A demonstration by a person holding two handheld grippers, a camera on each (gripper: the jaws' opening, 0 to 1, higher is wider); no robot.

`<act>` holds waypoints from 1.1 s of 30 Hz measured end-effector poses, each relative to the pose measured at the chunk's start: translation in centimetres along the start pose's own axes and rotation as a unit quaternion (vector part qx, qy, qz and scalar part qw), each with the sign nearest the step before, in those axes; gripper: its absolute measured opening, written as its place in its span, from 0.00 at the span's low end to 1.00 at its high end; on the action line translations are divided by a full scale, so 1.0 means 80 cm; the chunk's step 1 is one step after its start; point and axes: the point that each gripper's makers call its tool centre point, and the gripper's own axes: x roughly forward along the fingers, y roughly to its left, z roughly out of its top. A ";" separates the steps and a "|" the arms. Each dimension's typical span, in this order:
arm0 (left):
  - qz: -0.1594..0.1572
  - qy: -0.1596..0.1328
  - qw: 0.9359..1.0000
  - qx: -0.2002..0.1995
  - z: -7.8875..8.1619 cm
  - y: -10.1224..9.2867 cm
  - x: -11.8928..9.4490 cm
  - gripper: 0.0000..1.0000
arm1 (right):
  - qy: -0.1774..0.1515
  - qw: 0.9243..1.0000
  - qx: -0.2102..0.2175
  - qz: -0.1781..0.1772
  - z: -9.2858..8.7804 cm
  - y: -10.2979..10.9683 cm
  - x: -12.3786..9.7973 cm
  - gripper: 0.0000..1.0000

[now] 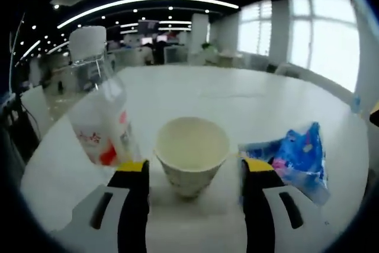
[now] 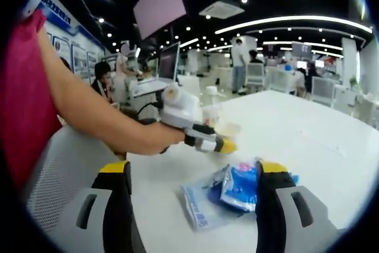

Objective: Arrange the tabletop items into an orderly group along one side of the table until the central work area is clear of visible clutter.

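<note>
A cream paper cup [image 1: 192, 153] stands on the white table [image 1: 249, 96], between the open jaws of my left gripper [image 1: 192, 173]. A clear bottle [image 1: 100, 108] with a white cap and a red-and-white label stands just left of the cup. A blue-and-white plastic packet [image 1: 296, 155] lies to the cup's right. In the right gripper view the same packet [image 2: 234, 194] lies between the open jaws of my right gripper [image 2: 192, 173]. Beyond it, the left gripper [image 2: 222, 143], held by a person's hand, reaches toward the cup [image 2: 230, 128] and the bottle [image 2: 211, 108].
The table [image 2: 308, 140] stretches far ahead. A grey chair back [image 2: 59, 176] stands at its near left edge. Desks, monitors, chairs and people fill the office beyond. A person's arm and red sleeve [image 2: 23, 87] cross the left of the right gripper view.
</note>
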 end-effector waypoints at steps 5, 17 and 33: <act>-0.008 0.006 1.000 -0.018 0.001 0.001 -0.024 0.61 | -0.004 1.000 0.000 -0.005 0.002 -0.003 -0.003 0.85; -0.080 -0.031 0.995 -0.040 0.043 -0.039 -0.101 0.60 | -0.004 1.000 -0.004 -0.007 0.003 -0.004 -0.004 0.86; -0.137 -0.096 0.985 0.044 0.078 -0.092 -0.195 0.62 | -0.012 0.997 -0.025 -0.066 0.018 -0.026 -0.051 0.86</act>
